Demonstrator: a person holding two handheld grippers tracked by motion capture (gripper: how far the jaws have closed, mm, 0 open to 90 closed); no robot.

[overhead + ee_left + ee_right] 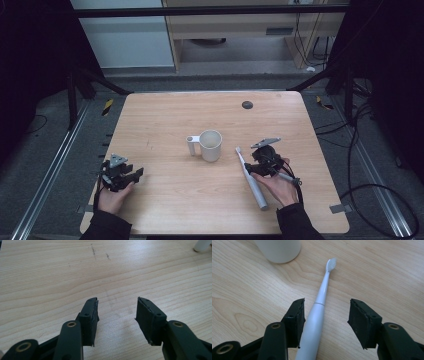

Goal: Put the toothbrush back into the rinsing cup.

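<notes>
Hidden or cut off: lower end of the toothbrush (318,307) leaves the right gripper view at the bottom edge; in the high view part of its handle (252,180) passes under the right gripper (257,167). Mug (278,250) cropped at the top of the right gripper view, base only. A white scrap at 1 o'clock in the left gripper view, too little in frame to name.
Hard to make out: bottom of the mug interior, shadowed in the high view.
Container: white mug (210,145), upright near the table's middle, handle toward 9 o'clock; nothing visible inside.
Toothbrush: white, flat on the wooden table (165,200), at 4 o'clock from the mug, bristle head toward 12 o'clock, apart from the mug.
Right gripper (325,315): jaws apart, straddling the toothbrush handle, left pad just beside it, right pad well clear; no grip.
Left gripper (117,312): jaws apart over bare wood, holding nothing; at 8 o'clock from the mug (125,175).
Dark round spot (247,104): on the table at 1 o'clock from the mug.
</notes>
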